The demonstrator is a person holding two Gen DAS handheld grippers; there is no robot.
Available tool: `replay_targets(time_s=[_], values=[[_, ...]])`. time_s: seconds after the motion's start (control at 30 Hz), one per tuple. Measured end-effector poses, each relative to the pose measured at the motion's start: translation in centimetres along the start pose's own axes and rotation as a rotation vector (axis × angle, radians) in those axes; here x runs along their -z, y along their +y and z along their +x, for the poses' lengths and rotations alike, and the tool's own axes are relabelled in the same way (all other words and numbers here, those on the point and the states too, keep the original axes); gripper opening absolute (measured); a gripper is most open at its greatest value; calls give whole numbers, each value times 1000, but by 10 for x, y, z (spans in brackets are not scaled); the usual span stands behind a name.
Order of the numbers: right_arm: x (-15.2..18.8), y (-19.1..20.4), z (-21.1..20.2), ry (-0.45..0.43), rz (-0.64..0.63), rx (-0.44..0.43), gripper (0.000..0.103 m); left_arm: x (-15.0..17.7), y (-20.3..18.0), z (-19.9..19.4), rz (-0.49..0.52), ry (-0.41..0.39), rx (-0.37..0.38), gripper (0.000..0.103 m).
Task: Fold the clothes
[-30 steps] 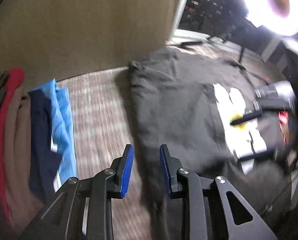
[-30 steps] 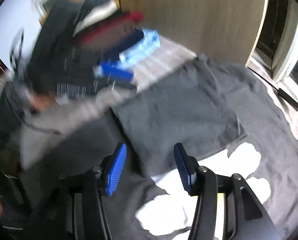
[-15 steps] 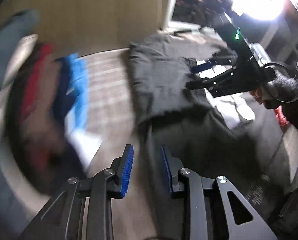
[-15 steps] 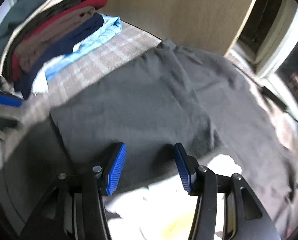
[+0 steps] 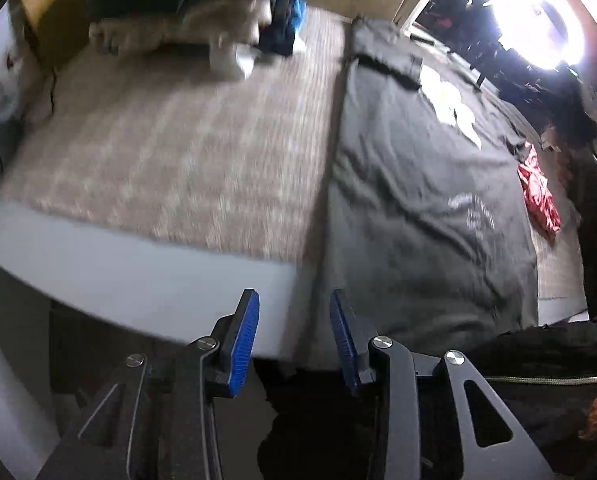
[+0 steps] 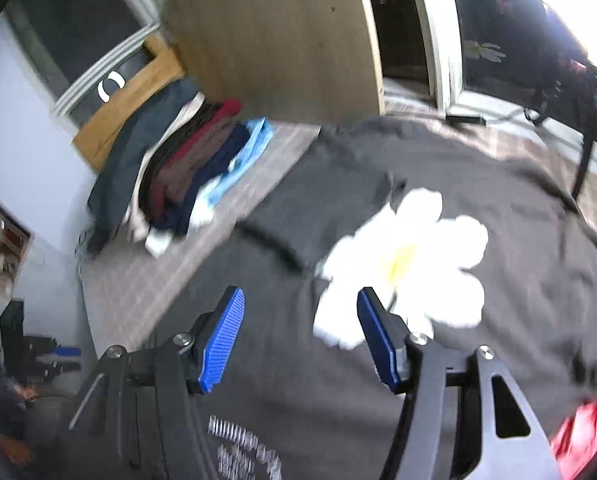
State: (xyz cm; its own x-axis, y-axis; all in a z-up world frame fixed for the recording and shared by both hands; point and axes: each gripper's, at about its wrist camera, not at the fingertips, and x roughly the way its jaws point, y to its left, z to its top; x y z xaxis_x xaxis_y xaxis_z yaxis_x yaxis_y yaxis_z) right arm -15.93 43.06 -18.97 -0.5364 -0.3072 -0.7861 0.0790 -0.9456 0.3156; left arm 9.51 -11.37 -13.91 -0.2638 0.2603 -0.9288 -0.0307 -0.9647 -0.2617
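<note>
A dark grey T-shirt [image 5: 418, 184] with a white flower print [image 6: 406, 256] lies spread on the plaid bed cover [image 5: 170, 152], one sleeve folded in across its top. Its hem hangs over the bed's near edge. My left gripper [image 5: 294, 336] is open and empty, just off the bed's near edge by the shirt's lower left corner. My right gripper [image 6: 300, 336] is open and empty, held above the shirt's middle beside the flower print. The shirt also shows in the right wrist view [image 6: 518, 300].
A stack of folded clothes [image 6: 186, 172] in red, brown, navy and light blue lies at the bed's far left, also seen in the left wrist view [image 5: 218, 36]. A wooden headboard [image 6: 282, 36] stands behind. A red cloth [image 5: 538, 196] lies at the shirt's right.
Both grippers have pulled back toward the foot of the bed. The left one now hangs off the near edge. The sleeve lies folded over the shirt. Both stay open.
</note>
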Motion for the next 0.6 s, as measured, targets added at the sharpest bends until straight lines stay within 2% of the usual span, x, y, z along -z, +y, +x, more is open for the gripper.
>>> replay_targets(time_s=[0.13,0.3,0.4,0.5,0.57,0.6], values=[[61,14,-9,58,41,12,58,6,-3,21,70,35,26,35],[113,37,-21,99,114,75,58,20,-11,30,158,61,92,35],[119,54,-37,88,97,130,58,24,-13,39,199,77,85,35],[109,73,-53,56,78,158,58,27,-13,43,228,67,92,34],[96,86,-58,41,55,163,58,28,-13,42,241,53,107,26],[88,91,-59,33,35,171,58,28,-12,41,231,49,123,11]])
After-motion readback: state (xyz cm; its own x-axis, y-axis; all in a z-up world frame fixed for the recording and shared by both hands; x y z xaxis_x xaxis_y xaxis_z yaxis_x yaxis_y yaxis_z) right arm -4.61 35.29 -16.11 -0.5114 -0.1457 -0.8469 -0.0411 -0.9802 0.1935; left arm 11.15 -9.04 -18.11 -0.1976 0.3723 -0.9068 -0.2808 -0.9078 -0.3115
